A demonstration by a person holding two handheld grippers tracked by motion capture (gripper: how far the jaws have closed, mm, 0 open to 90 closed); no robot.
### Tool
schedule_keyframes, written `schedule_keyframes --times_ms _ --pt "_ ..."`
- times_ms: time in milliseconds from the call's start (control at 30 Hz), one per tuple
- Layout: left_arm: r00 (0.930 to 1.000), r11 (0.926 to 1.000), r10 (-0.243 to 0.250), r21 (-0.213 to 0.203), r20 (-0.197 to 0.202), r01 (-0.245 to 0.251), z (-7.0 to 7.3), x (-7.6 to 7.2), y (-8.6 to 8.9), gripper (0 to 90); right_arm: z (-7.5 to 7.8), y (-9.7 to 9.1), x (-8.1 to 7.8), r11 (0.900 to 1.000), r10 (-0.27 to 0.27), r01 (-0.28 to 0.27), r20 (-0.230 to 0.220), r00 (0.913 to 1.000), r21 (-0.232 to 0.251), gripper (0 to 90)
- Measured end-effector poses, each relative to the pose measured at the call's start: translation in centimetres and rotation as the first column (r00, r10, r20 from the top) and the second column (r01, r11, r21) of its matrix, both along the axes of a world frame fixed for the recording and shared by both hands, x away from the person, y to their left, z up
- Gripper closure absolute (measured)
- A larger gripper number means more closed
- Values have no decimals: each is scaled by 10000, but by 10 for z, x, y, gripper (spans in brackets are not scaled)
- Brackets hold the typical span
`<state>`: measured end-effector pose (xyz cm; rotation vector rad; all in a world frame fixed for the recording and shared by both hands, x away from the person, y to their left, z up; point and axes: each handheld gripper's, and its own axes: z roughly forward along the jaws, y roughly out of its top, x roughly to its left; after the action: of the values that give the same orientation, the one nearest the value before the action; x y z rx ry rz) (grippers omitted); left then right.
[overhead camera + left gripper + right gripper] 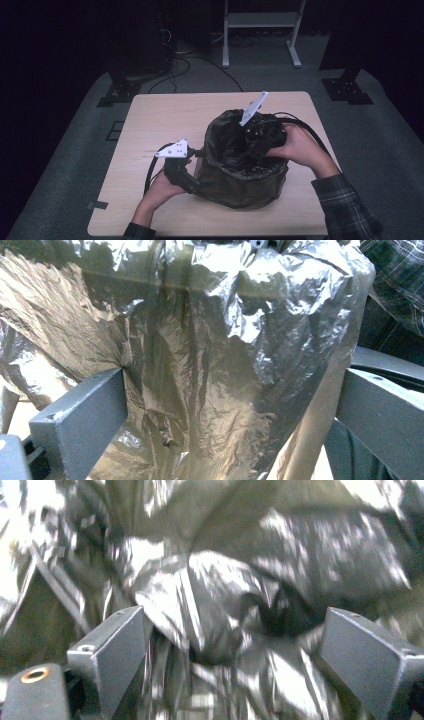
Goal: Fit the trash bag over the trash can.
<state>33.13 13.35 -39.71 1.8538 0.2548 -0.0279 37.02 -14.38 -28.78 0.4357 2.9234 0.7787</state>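
Dark curtains and grey carpet ring a pale wooden table (150, 120), with a white metal stand (260, 30) on the floor beyond its far edge and loose cables on the carpet to the far left. On the right half of the table sits a dark, crinkled plastic bag (240, 170), its mouth open upward and its body slumped wide toward the near edge.

My left gripper (192, 165) is at the bag's left side, low and close to the table, my hand wrapped around its handle and the grey three-cornered plate tilted on top. In the left gripper view my jaws stand wide apart with the bag's (215, 370) translucent brownish film bulging between them; the film presses against the inner face of the left jaw, while the right jaw looks just clear of it.

My right gripper (257, 142) reaches in from the far right and points down into the bag's mouth, its plate angled up above the rim and its cable looping around the far side. In the right gripper view my jaws are also apart, with bunched, glossy black folds of the bag (220, 610) between them. That view is blurred, so I cannot tell whether either jaw touches the plastic. My plaid sleeve (345, 205) lies at the near right corner.
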Motion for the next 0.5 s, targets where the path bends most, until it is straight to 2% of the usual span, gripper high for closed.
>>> schedule_keyframes --times_ms 333,500 --pt "10000 10000 -2 74 -43 3 -1 0 0 0 -7 -46 -11 9974 -632 630 -56 9980 -363 101" --pt "10000 9999 -41 134 -83 42 -3 0 -2 0 -11 -52 -13 9975 -631 629 -73 9980 -332 100"
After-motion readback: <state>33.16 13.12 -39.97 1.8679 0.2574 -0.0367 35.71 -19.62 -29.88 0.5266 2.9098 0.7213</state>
